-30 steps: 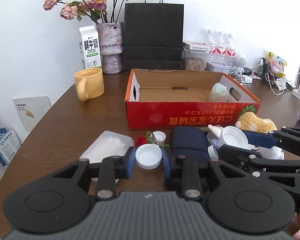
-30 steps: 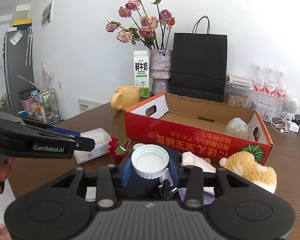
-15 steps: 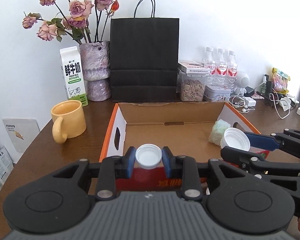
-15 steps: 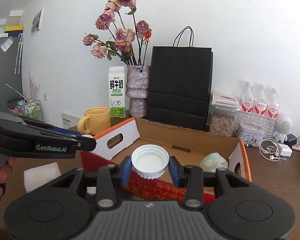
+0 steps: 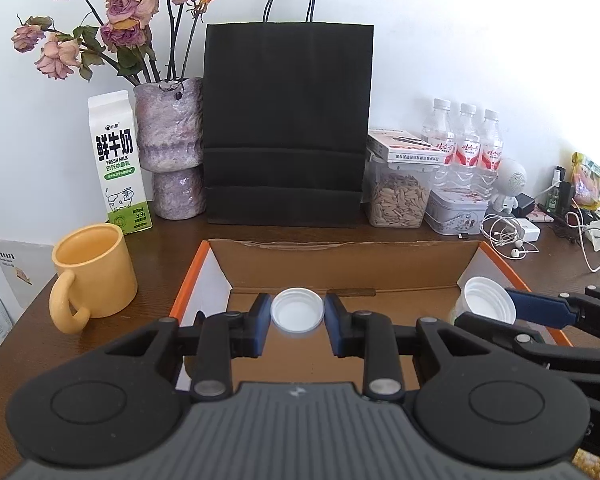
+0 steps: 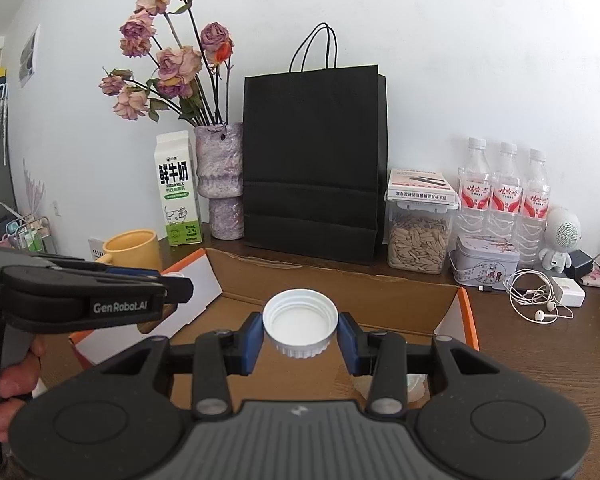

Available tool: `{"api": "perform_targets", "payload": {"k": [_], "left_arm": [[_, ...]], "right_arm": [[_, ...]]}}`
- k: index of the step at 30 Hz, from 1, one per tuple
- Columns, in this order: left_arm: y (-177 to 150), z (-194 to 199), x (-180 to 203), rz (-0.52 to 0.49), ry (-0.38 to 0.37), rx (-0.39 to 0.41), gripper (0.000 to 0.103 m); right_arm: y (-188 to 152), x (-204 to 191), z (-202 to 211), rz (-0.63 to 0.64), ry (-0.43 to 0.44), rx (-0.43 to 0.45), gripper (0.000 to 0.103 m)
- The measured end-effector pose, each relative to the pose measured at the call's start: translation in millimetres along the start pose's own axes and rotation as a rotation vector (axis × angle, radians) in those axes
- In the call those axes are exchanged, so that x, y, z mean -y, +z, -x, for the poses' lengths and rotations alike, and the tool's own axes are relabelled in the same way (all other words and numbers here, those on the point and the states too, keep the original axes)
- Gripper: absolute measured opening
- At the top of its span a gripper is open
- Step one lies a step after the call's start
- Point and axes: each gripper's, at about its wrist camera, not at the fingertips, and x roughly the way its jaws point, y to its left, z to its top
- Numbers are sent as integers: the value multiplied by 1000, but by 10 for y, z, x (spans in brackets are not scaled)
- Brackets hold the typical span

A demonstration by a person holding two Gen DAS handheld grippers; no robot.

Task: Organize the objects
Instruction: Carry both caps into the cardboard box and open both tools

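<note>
Both grippers, each clamping a white cap (image 5: 297, 310), crossed over the box rim (image 5: 344, 247)

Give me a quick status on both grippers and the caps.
Left gripper shut on small white cap. Right gripper shut on large white cap. Both over open cardboard box. Nothing in the way.

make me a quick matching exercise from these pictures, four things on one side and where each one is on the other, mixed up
Things:
1. small white cap
2. yellow mug
3. milk carton
4. box of seeds

Places:
A. right of the black paper bag
B. left of the flower vase
C. between the pads of the left hand-held gripper
D. on the table, left of the cardboard box

Pairs: 1-C, 2-D, 3-B, 4-A
</note>
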Motion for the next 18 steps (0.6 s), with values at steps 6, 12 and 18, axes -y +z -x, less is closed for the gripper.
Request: {"api": "perform_targets", "payload": {"k": [6, 12, 18], "left_arm": [[-21, -197, 9, 13, -1, -23, 30], [-66, -248, -32, 27, -4, -45, 67], [-49, -223, -42, 38, 35, -27, 103]], "right_arm": [[-50, 60, -176, -4, -20, -50, 39], [-113, 43, -256, 6, -52, -86, 55], [-108, 42, -224, 9, -100, -63, 98]]}}
